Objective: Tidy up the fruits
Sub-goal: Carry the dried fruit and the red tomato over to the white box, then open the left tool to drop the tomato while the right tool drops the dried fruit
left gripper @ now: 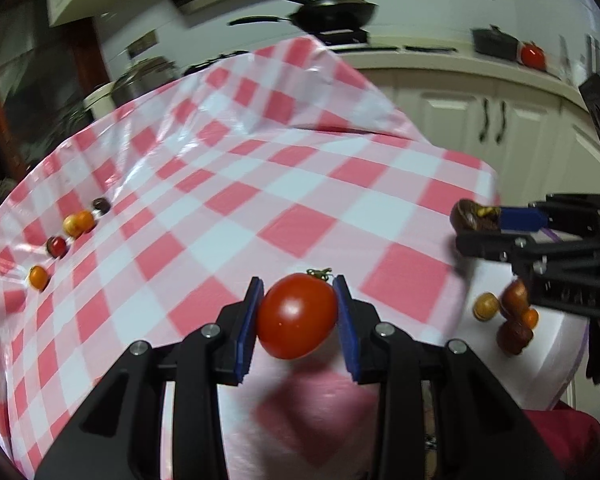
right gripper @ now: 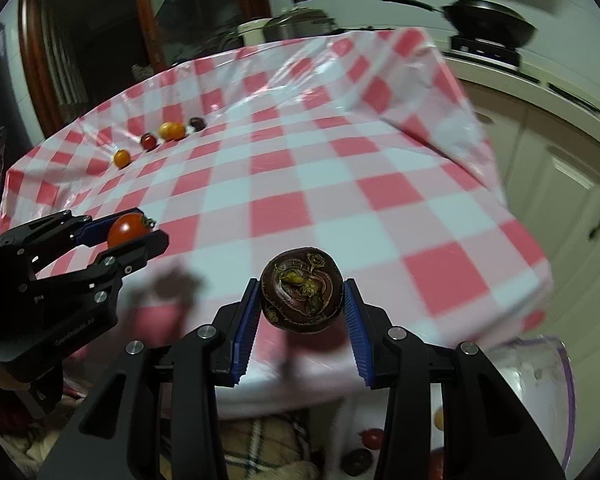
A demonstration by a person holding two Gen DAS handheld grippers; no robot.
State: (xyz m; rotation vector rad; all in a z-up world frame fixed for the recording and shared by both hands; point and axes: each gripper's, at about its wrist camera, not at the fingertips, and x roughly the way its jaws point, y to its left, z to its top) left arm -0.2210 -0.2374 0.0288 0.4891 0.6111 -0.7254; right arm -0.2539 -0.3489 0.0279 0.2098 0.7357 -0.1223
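On the red-and-white checked cloth point(left gripper: 236, 168) covering the worktop, a row of small tomatoes point(right gripper: 162, 138) lies near the far left edge, with open cloth between them and both grippers. The left gripper point(left gripper: 298, 314) has its jaws clamped on a red cherry tomato point(left gripper: 296, 316), stem end pointing away, held above the near edge. The right gripper point(right gripper: 302, 304) grips a dark water chestnut point(right gripper: 302, 290), flat face toward the camera, level beside it.
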